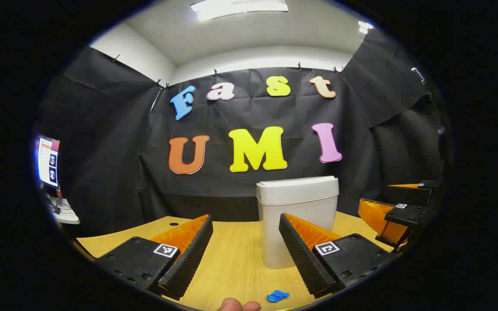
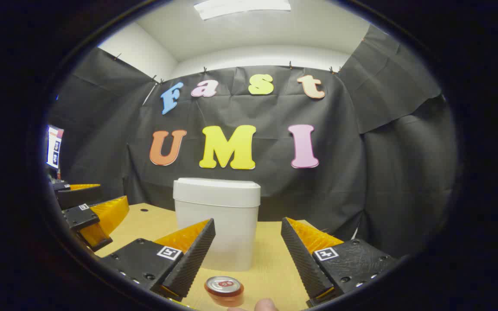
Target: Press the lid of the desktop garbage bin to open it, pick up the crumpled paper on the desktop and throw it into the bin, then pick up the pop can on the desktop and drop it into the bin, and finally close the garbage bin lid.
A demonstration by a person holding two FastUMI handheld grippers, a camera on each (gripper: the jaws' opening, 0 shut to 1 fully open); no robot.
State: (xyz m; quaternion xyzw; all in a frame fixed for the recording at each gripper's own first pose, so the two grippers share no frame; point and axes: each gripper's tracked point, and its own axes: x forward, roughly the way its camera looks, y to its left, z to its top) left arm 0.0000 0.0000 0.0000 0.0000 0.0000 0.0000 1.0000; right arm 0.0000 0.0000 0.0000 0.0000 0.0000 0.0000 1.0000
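A white desktop bin (image 1: 297, 218) stands on the wooden table with its lid down; in the right gripper view the bin (image 2: 217, 222) is just left of centre. A blue crumpled paper (image 1: 277, 296) lies on the table near me, below and between the left gripper's fingers. A pop can (image 2: 224, 290) stands upright in front of the bin, low between the right gripper's fingers. My left gripper (image 1: 245, 250) is open and holds nothing. My right gripper (image 2: 247, 255) is open too, with nothing in it. Each gripper appears at the side of the other's view.
The wooden table (image 1: 231, 263) has a small cable hole (image 1: 173, 224) at its back left. Black cloth walls close the booth behind and at the sides. A lit screen (image 1: 48, 160) stands at the far left. A fingertip (image 1: 238, 306) shows at the bottom edge.
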